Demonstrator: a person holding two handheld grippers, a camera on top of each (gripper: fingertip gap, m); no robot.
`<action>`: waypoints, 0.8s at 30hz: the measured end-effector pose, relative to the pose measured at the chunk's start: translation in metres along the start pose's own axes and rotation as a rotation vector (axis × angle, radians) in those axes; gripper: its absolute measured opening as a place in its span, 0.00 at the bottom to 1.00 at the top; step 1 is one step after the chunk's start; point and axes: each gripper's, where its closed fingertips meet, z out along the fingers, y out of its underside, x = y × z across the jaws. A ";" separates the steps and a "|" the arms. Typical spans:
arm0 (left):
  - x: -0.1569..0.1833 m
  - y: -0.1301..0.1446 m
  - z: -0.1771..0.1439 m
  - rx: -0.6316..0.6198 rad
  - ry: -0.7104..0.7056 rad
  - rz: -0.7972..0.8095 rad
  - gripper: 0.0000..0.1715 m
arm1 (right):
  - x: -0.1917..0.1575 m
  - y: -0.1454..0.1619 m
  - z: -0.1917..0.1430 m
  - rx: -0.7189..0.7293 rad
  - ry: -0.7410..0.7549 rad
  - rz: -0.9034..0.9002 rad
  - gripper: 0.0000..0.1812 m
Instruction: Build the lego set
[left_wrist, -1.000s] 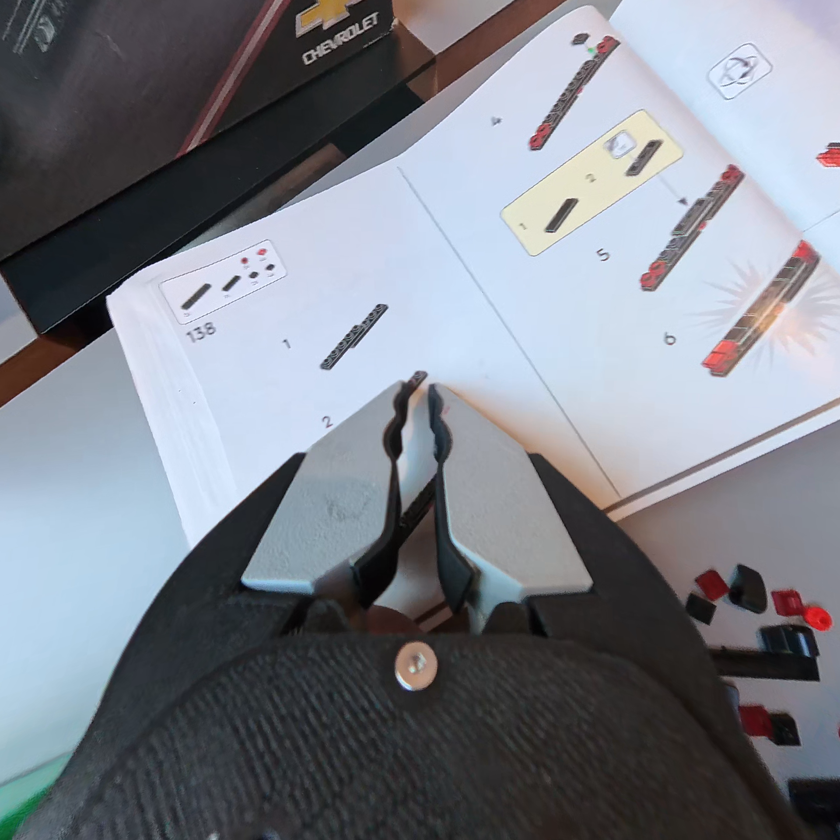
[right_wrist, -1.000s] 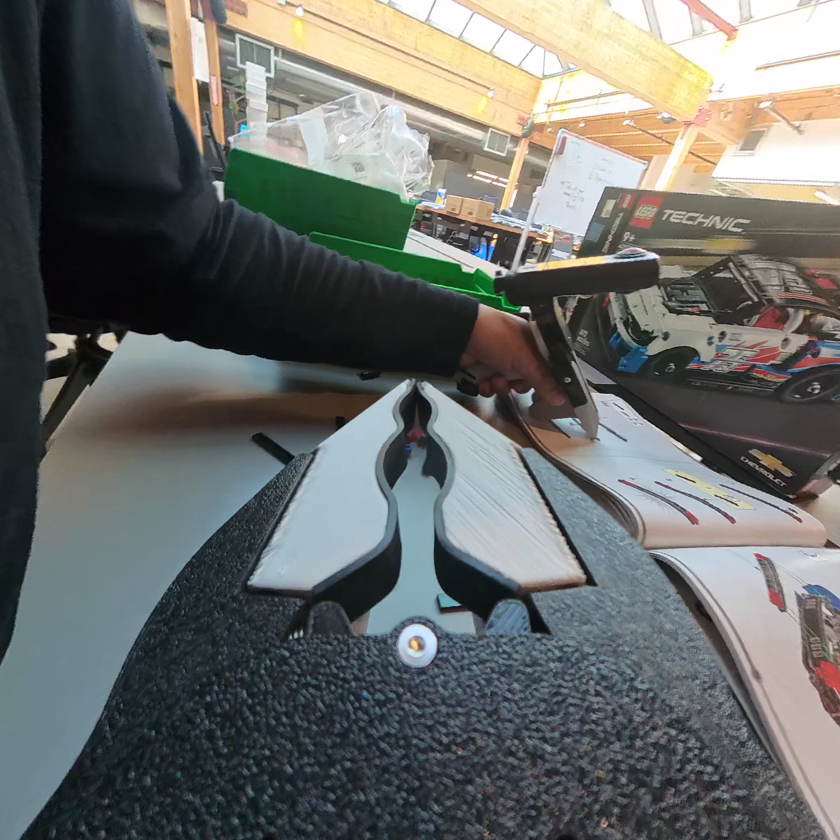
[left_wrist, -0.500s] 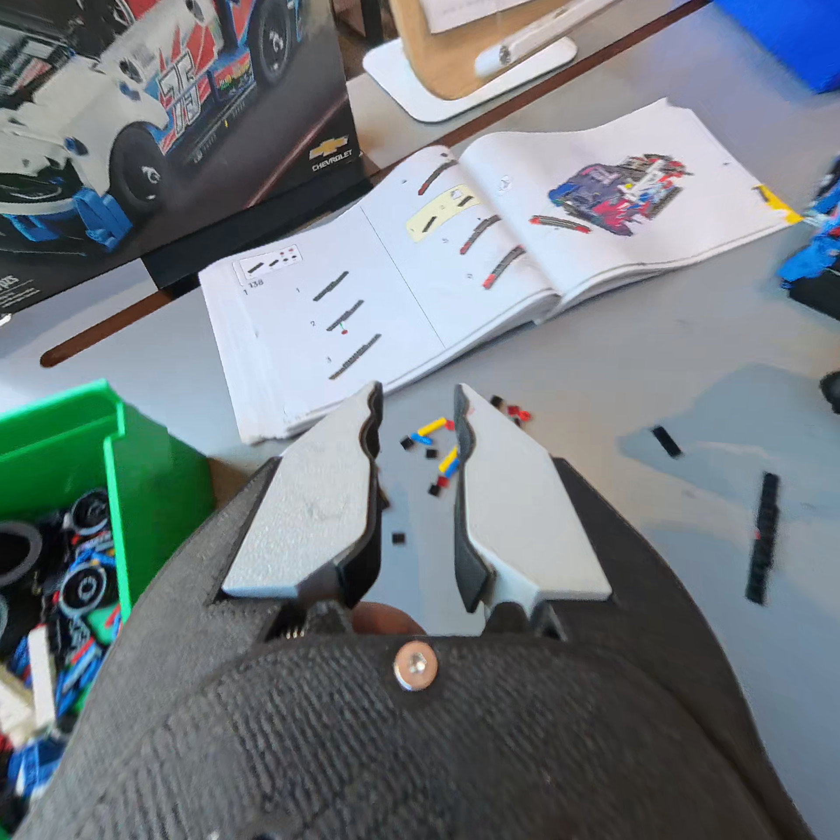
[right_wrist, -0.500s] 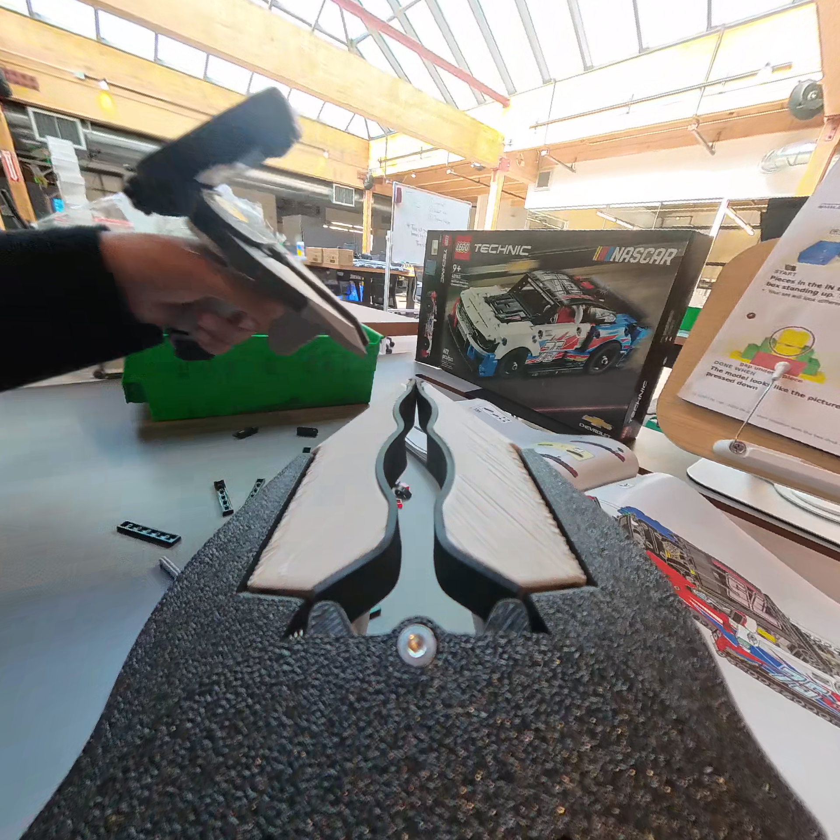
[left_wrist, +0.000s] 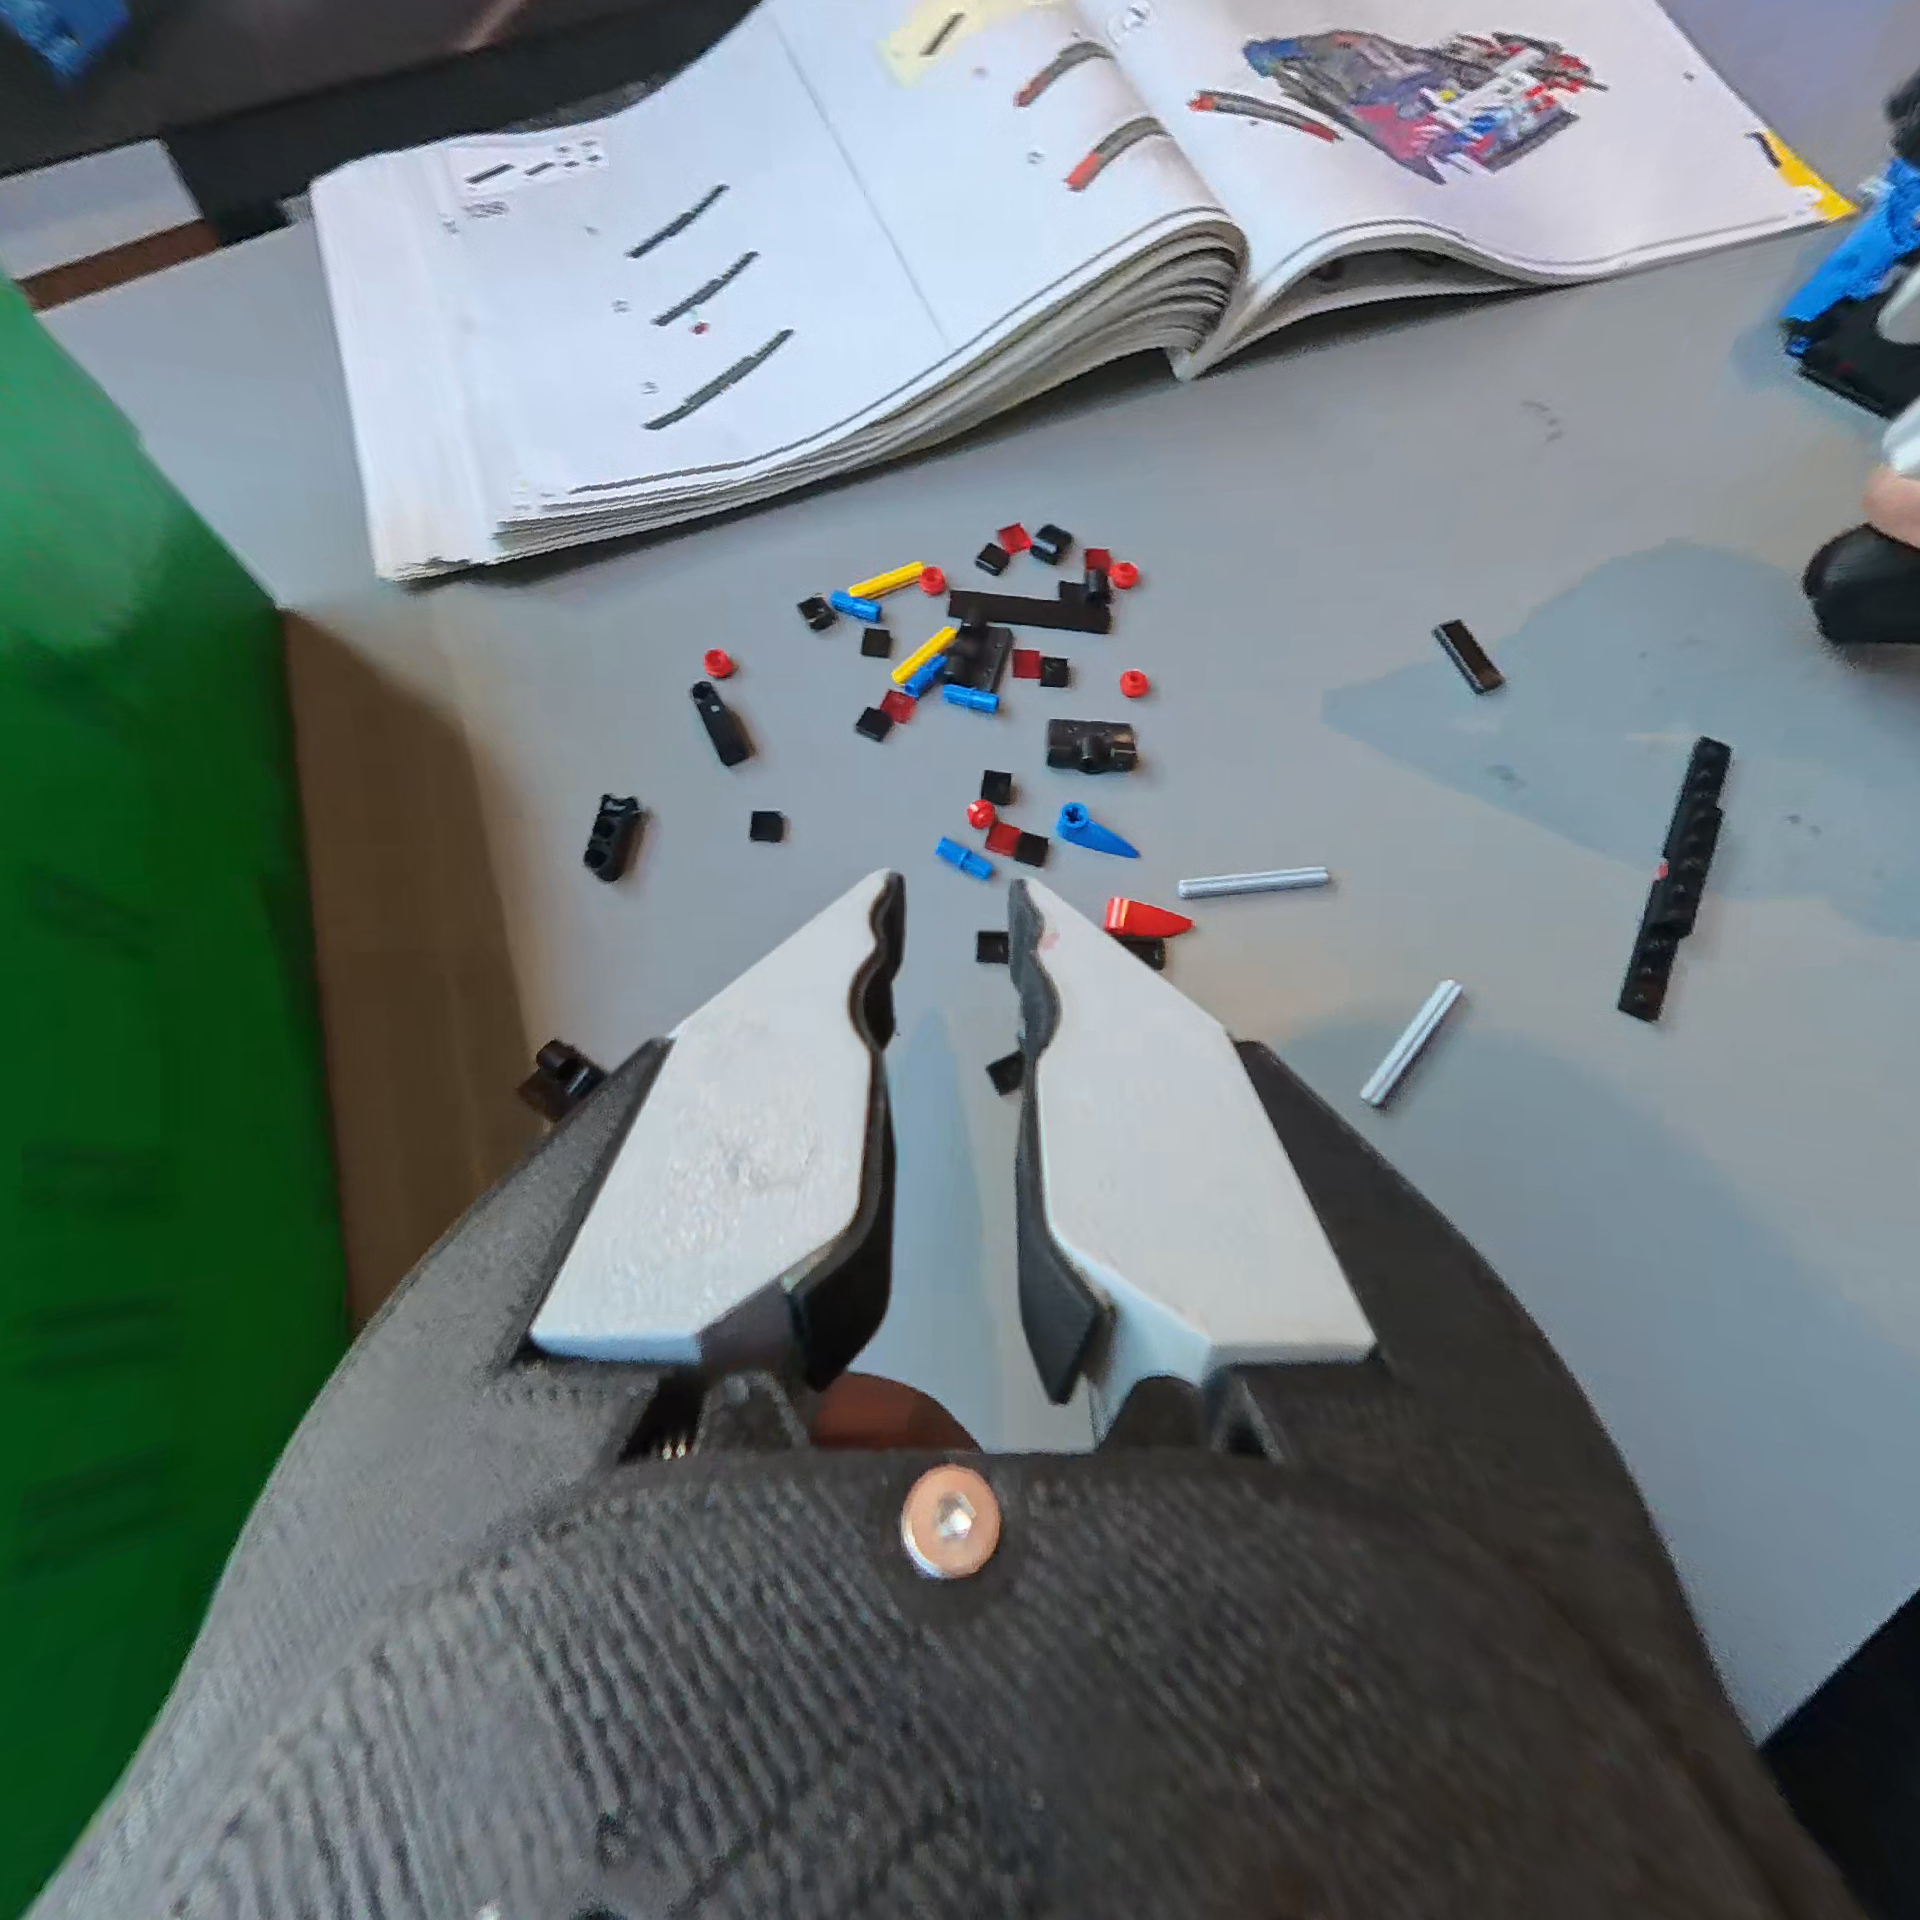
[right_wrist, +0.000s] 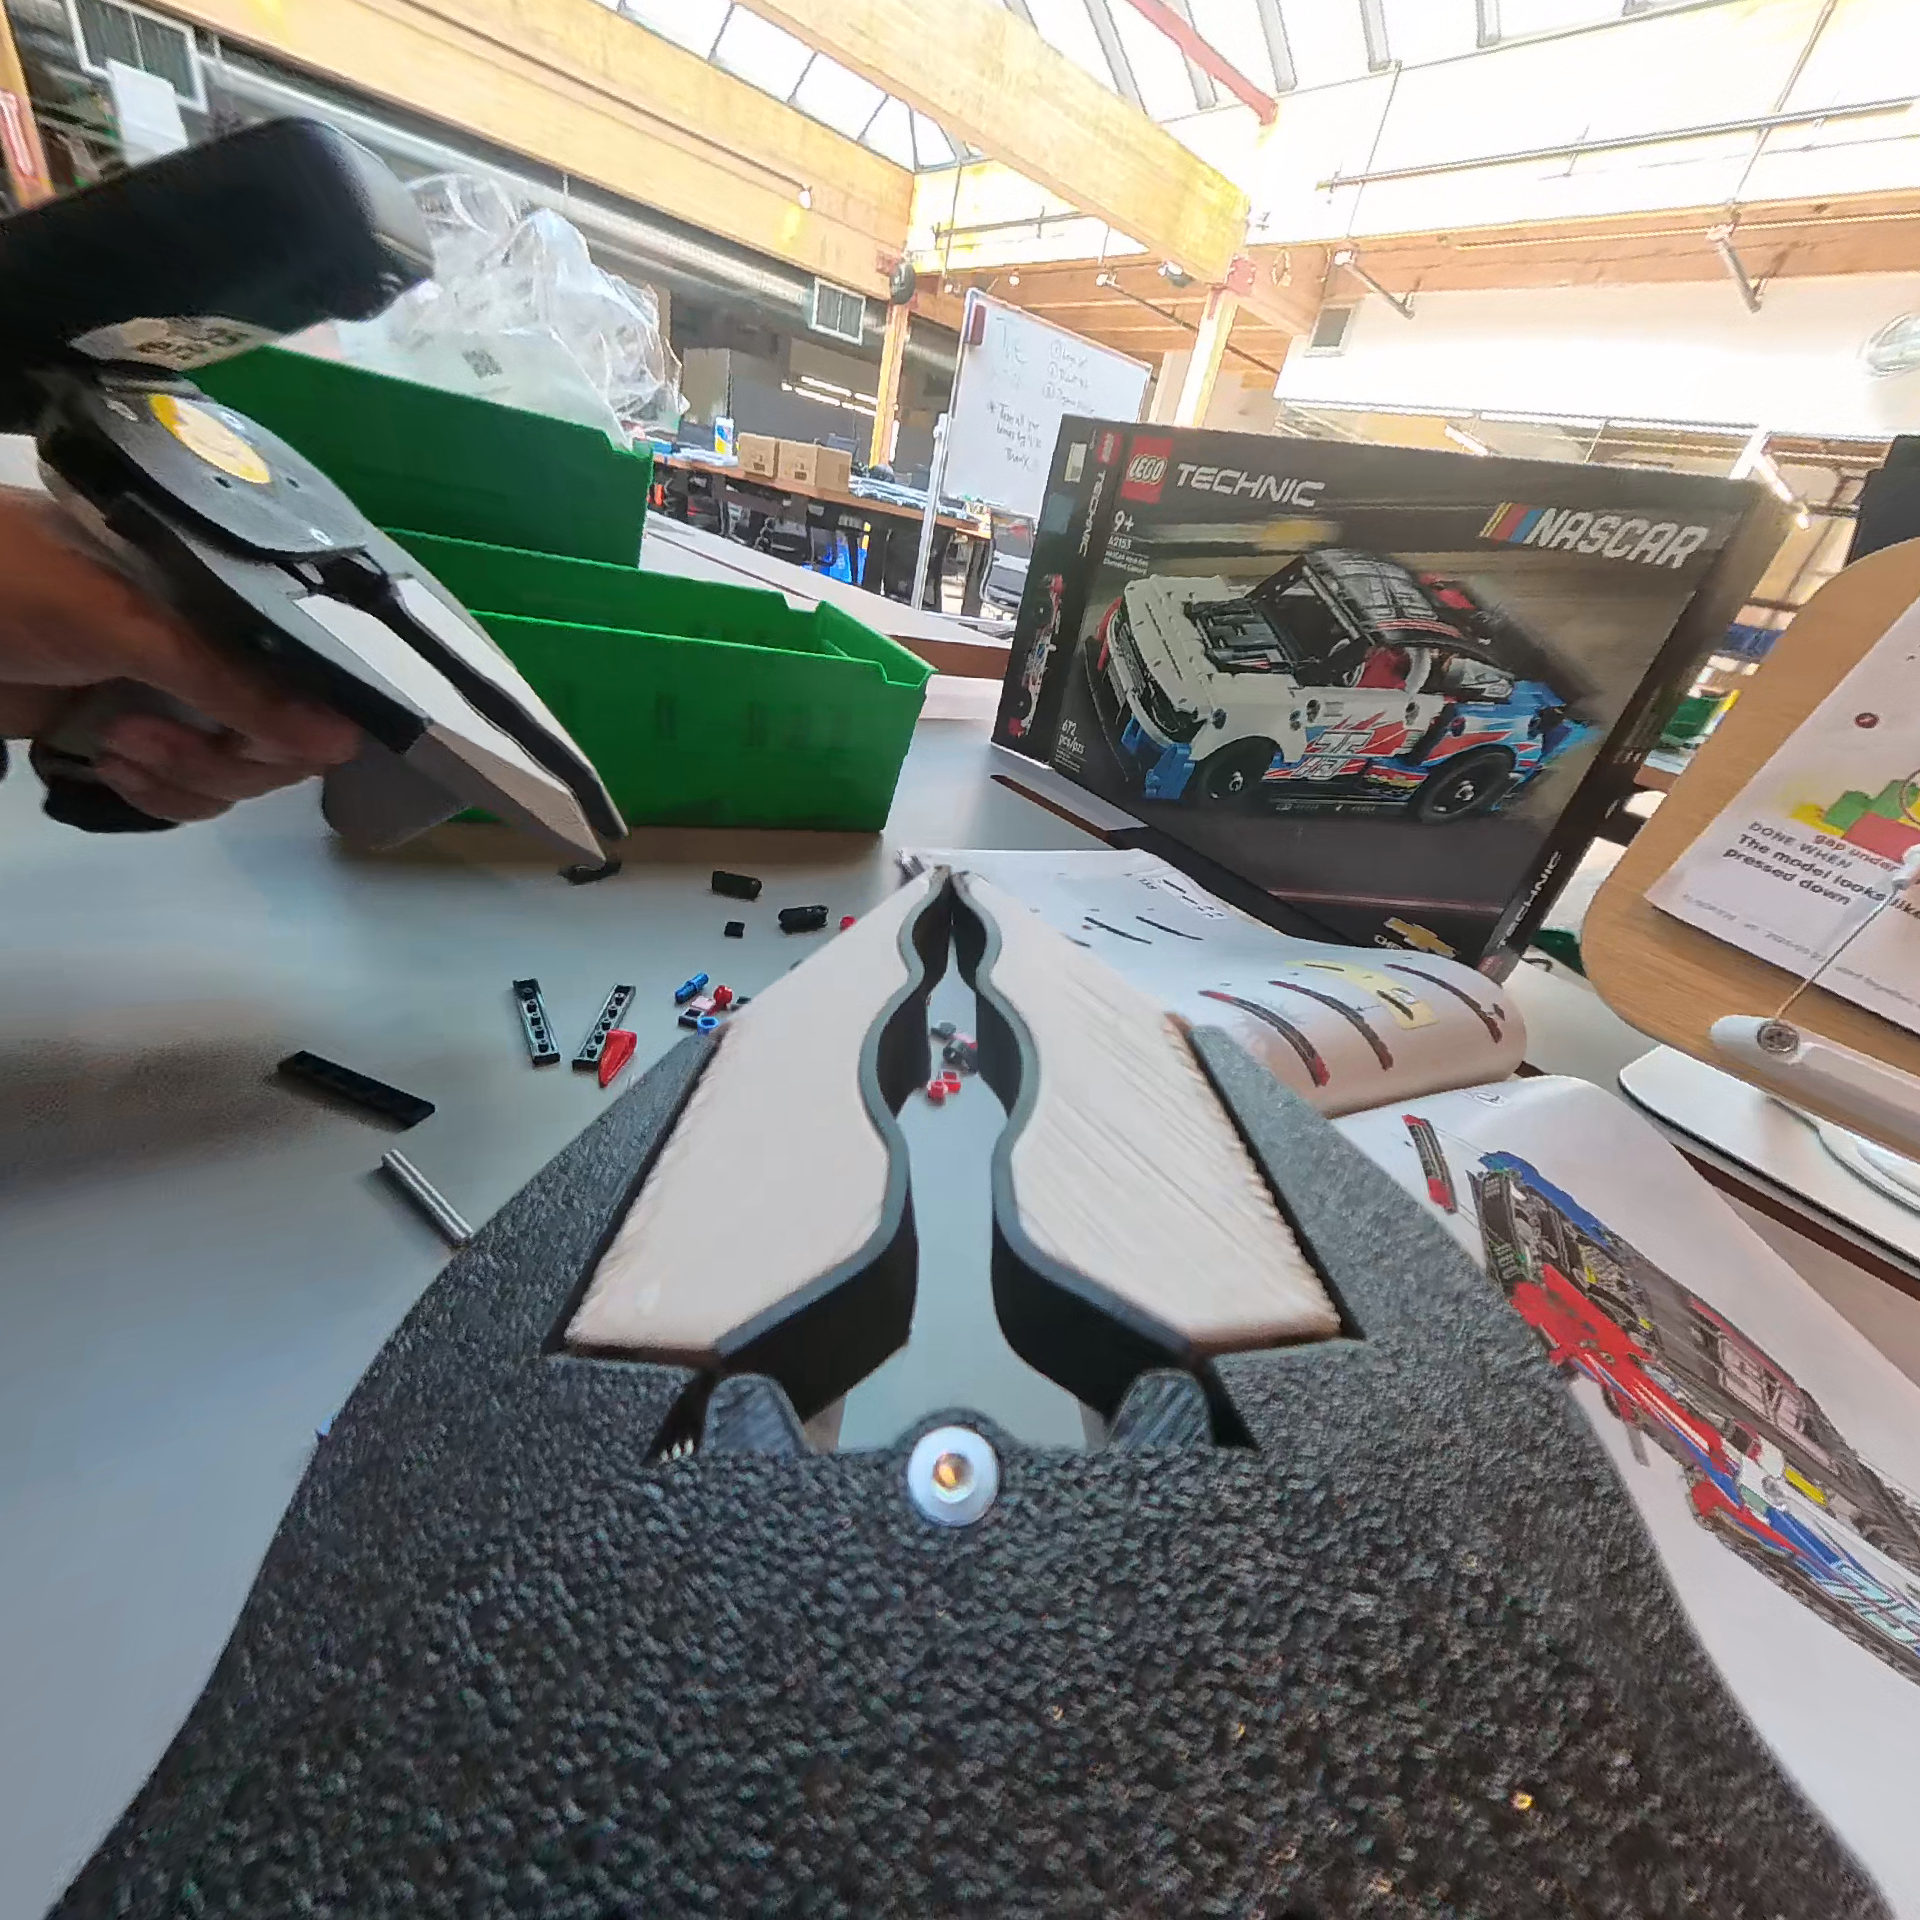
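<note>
Green bins (right_wrist: 665, 665) stand beside scattered bricks (left_wrist: 966, 665); contents hidden.

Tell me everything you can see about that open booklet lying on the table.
The instruction booklet is thick, white paper, lying open and flat on the grey table, just beyond the scattered loose pieces. Its left page shows small drawings of long dark strips in steps; the right side arches up at the spine, with a colourful car picture on the far page. Nothing rests on it or grips it. The car box stands right behind it.
</note>
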 end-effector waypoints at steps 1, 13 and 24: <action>0.003 0.000 0.005 -0.007 0.028 0.020 0.08 | -0.001 0.002 0.001 -0.007 -0.005 0.003 0.00; 0.013 -0.006 0.057 -0.125 0.171 0.107 0.09 | -0.010 0.009 0.007 -0.026 -0.066 0.015 0.00; 0.014 -0.003 0.062 -0.149 0.147 0.127 0.08 | -0.016 0.007 0.007 -0.017 -0.099 0.024 0.00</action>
